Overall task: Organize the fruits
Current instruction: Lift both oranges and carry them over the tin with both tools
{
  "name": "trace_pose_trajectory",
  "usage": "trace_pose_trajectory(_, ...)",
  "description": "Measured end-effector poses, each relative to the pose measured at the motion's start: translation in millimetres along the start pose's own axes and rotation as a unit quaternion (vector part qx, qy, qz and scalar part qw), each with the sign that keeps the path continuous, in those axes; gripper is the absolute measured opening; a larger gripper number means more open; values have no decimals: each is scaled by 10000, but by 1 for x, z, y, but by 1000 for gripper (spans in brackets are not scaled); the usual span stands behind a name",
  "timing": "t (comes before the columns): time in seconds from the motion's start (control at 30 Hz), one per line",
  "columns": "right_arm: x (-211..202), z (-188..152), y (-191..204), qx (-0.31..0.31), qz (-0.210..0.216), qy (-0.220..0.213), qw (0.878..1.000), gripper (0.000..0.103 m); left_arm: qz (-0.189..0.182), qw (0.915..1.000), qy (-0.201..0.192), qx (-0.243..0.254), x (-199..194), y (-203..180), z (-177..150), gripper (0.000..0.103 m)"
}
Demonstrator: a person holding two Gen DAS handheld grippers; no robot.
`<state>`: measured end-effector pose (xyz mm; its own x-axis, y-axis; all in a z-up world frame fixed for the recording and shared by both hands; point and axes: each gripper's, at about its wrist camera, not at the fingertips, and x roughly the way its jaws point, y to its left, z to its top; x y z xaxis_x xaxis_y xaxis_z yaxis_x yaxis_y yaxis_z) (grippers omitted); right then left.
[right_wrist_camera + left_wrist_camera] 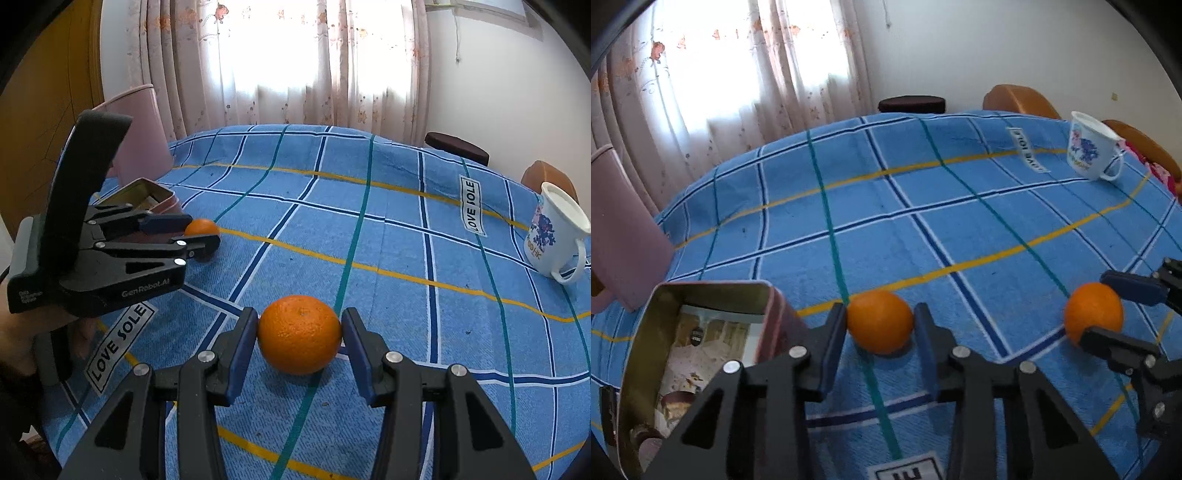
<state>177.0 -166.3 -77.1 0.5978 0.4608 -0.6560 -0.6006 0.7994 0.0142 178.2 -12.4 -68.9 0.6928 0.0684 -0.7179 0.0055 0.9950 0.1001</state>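
Two oranges are gripped on a blue checked tablecloth, one in each gripper.

The left gripper (881,325) is closed on one orange (880,320), which is pressed between its blue pads and rests on the tablecloth (923,206) just beside an open metal tin (701,332). The right gripper (300,334) is closed on the other orange (299,334), which is likewise clamped between the pads and sits on the cloth, well apart from the first. In the right wrist view, the left gripper is seen at the left edge, with its orange just in front of the tin. A white mug (554,236) with a floral print is set upright near the far right edge of the table. Curtains (280,59) are hung behind the table.
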Motion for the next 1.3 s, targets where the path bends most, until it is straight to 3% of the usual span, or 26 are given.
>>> trace_pose_trajectory(0.5, -26, -2, 1, -48, 33, -702, 9975, 48, -494, 9955, -807, -92, -49, -22, -19, 39)
trace_pose_trajectory(1.3, -56, -11, 8, -241, -112, -1524, 9880, 48, -412, 9855, -1625, -268, -93, -26, -42, 39)
